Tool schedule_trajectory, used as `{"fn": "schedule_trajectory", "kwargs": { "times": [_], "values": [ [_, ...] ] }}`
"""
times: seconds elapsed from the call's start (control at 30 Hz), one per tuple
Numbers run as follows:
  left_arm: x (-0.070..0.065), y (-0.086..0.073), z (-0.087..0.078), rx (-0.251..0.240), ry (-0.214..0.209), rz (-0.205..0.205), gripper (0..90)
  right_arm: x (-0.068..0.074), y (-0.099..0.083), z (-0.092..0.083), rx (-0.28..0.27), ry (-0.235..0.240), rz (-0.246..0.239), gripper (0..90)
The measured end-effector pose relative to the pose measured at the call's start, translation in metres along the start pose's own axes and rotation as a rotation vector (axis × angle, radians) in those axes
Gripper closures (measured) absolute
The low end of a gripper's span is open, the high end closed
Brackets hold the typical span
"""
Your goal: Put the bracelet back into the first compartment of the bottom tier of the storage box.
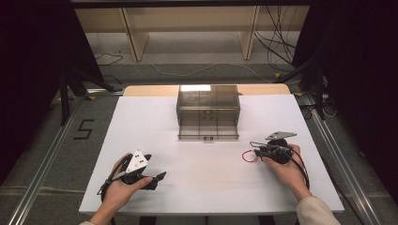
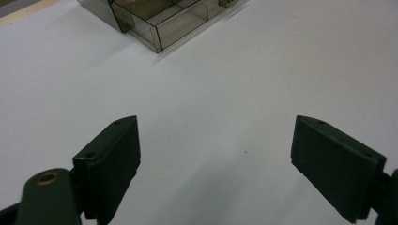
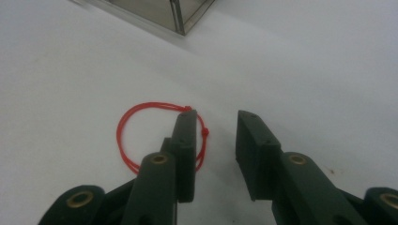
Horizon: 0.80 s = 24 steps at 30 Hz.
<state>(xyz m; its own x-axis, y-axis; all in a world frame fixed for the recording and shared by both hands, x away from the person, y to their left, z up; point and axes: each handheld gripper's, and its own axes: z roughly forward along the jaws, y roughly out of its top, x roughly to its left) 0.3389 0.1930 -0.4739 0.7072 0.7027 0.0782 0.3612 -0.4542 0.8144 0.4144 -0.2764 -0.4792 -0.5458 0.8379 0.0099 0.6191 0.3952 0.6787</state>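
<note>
The right gripper (image 3: 213,136) is being set over a thin red cord loop (image 3: 141,136) lying on the white desk (image 1: 197,187) — jaws parted, not yet pinching; a squeeze seems next. The left gripper (image 2: 216,154) is held wide open.

red cord loop (image 3: 141,136): thin string | organizer box (image 1: 208,112): smoky clear plastic | table (image 1: 197,183): matt white

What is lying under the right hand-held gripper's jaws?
A red string loop lies on the white table, under the right hand-held gripper. One jaw covers part of the loop, so that part is hidden.
</note>
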Motion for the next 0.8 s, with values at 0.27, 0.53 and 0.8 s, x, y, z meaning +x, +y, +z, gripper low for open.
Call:
{"fn": "schedule_trajectory", "kwargs": {
  "times": [0.27, 0.53, 0.8],
  "values": [
    [0.0, 0.0, 0.0, 0.001, 0.0, -0.003, 16.1, 0.002, 0.002, 0.005, 0.027, -0.006, -0.01, 76.9],
    [0.0, 0.0, 0.001, 0.001, -0.001, -0.004, 16.2, 0.008, 0.006, 0.008, 0.037, -0.031, -0.017, 83.4],
    [0.0, -0.001, 0.001, 0.0, 0.0, -0.005, 16.2, 0.012, 0.006, 0.008, 0.036, -0.038, -0.014, 89.2]
  ]
}}
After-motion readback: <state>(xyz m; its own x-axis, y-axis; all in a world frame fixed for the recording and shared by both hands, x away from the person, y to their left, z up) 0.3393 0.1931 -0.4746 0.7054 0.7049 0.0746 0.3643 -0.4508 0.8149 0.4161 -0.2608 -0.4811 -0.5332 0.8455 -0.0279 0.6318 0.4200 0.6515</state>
